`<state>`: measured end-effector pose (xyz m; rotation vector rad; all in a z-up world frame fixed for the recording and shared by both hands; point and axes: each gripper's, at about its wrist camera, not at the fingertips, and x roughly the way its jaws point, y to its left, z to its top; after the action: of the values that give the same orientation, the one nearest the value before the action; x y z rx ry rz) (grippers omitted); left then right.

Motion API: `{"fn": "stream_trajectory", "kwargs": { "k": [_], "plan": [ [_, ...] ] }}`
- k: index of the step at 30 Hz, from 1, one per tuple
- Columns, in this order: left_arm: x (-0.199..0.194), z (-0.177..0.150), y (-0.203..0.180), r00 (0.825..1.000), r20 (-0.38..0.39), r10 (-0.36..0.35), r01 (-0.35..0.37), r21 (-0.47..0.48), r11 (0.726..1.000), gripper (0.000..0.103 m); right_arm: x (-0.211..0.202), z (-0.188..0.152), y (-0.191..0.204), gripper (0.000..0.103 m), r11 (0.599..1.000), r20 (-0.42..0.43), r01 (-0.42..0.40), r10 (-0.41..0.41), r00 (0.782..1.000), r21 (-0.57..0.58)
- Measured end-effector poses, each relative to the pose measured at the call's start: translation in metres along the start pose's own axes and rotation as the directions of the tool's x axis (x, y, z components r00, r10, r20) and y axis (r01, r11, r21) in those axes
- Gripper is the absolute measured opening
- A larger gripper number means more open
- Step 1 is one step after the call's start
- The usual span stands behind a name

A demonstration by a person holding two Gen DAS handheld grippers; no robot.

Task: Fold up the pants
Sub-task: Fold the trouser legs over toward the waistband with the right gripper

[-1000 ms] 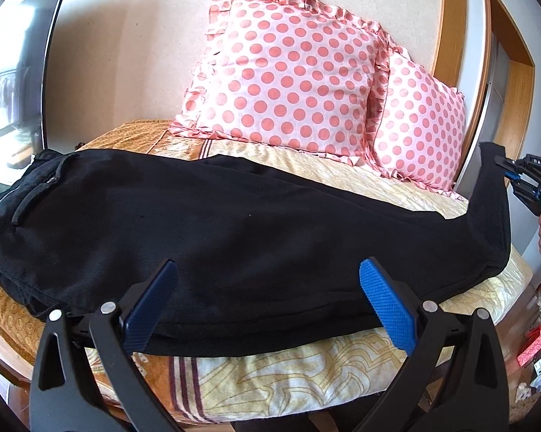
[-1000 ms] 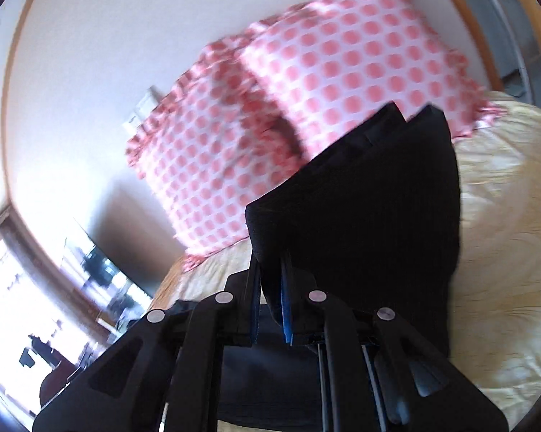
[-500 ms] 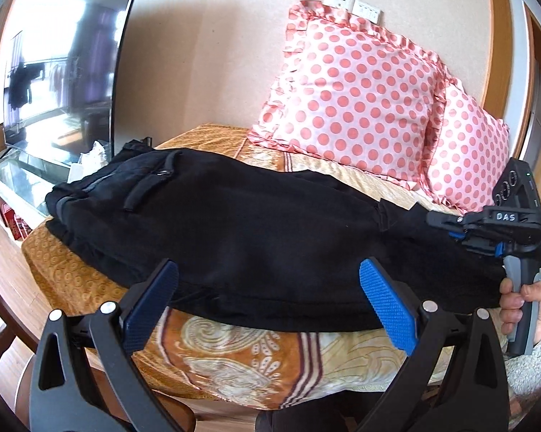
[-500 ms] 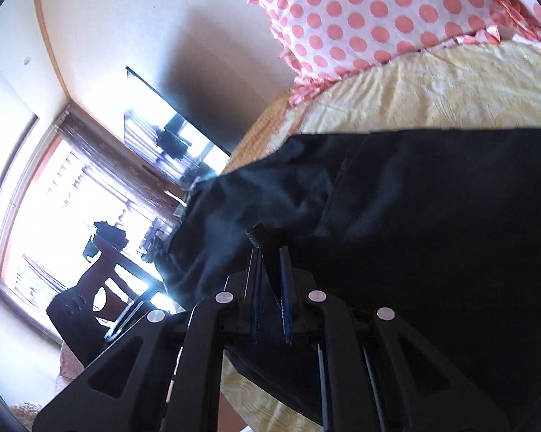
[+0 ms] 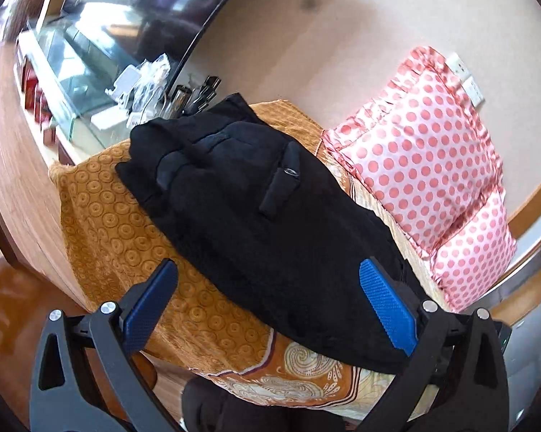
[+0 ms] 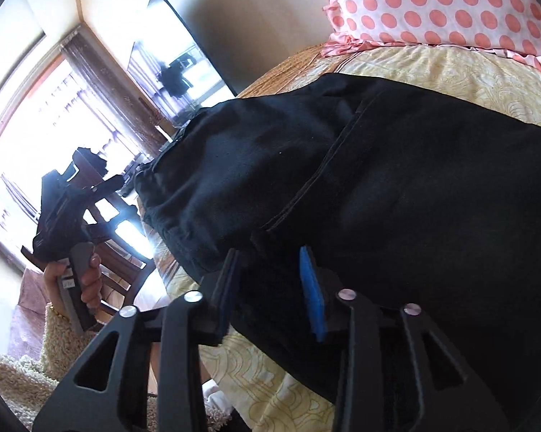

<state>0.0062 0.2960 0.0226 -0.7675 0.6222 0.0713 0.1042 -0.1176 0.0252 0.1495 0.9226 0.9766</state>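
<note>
Black pants (image 5: 263, 208) lie folded over on the patterned bedspread (image 5: 119, 230), waistband and pocket flap towards the far left corner. My left gripper (image 5: 267, 270) hovers open over their near edge, with nothing between its blue pads. In the right wrist view the pants (image 6: 414, 187) fill the middle, a stitched hem running across them. My right gripper (image 6: 268, 255) sits low at their near edge and its jaws are opening. Black cloth lies between the pads, which stand apart from it. A hand (image 6: 88, 280) holds the left gripper's handle at the left.
Two pink polka-dot pillows (image 5: 414, 151) lean on the wall at the head of the bed. A television (image 5: 144, 0) and a glass stand (image 5: 76, 72) with clutter are left of the bed. A dark wooden chair (image 6: 101, 216) and a shaggy rug (image 6: 36, 352) are beside it.
The right gripper carried the leg end across onto the pants, sank, and its jaws parted off the cloth. The left gripper swung left and rolled, now facing the waist end.
</note>
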Motion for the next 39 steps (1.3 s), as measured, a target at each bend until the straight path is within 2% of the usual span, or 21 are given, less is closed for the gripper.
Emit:
{"fn": "stream_trajectory", "kwargs": {
  "k": [5,8,12,16,20,22,25,28,32,34,36,39],
  "plan": [
    [0.008,0.022,0.014,0.999,-0.015,0.041,-0.042,-0.067,0.997,0.101,-0.001,0.001,0.006,0.066,1.0,0.0,-0.019,0.019,1.0,-0.02],
    [0.014,0.031,0.025,0.999,-0.04,0.037,-0.042,-0.143,0.989,0.101,0.0,0.002,0.007,0.067,1.0,0.003,-0.025,0.025,1.0,-0.016],
    [0.017,0.039,0.028,0.996,-0.072,0.054,-0.067,-0.197,0.978,0.101,0.002,0.004,0.004,0.067,0.999,0.008,-0.04,0.04,0.999,-0.005],
    [0.023,0.047,0.034,0.994,-0.105,0.012,-0.039,-0.256,0.966,0.101,-0.001,0.002,0.003,0.069,0.999,0.016,-0.055,0.055,0.998,-0.002],
    [0.025,0.051,0.044,0.992,-0.102,-0.076,0.036,-0.355,0.934,0.101,-0.003,0.0,0.001,0.07,0.998,0.024,-0.068,0.068,0.997,-0.003],
    [0.021,0.048,0.042,0.993,-0.072,-0.092,0.061,-0.354,0.933,0.096,-0.005,-0.001,0.0,0.07,0.997,0.026,-0.074,0.074,0.997,-0.004],
    [0.021,0.043,0.032,0.996,-0.07,-0.054,0.031,-0.299,0.954,0.085,-0.006,-0.001,-0.001,0.07,0.997,0.029,-0.079,0.079,0.996,-0.003],
    [0.02,0.033,0.035,0.995,-0.089,-0.038,0.007,-0.328,0.945,0.079,-0.007,0.0,-0.001,0.07,0.997,0.031,-0.079,0.079,0.996,-0.004],
    [0.014,0.022,0.039,0.991,-0.105,-0.084,0.038,-0.38,0.924,0.082,-0.008,0.0,-0.004,0.071,0.997,0.04,-0.08,0.08,0.996,-0.001],
    [0.017,0.024,0.038,0.987,-0.116,-0.115,0.061,-0.395,0.917,0.092,-0.007,0.002,-0.005,0.071,0.997,0.044,-0.082,0.082,0.996,0.002],
    [0.021,0.028,0.038,0.984,-0.113,-0.135,0.077,-0.415,0.907,0.096,-0.007,0.001,-0.004,0.071,0.997,0.048,-0.079,0.079,0.996,-0.005],
    [0.029,0.034,0.039,0.984,-0.092,-0.15,0.096,-0.437,0.894,0.097,-0.007,0.0,-0.003,0.071,0.997,0.054,-0.08,0.081,0.995,-0.014]
  ]
}}
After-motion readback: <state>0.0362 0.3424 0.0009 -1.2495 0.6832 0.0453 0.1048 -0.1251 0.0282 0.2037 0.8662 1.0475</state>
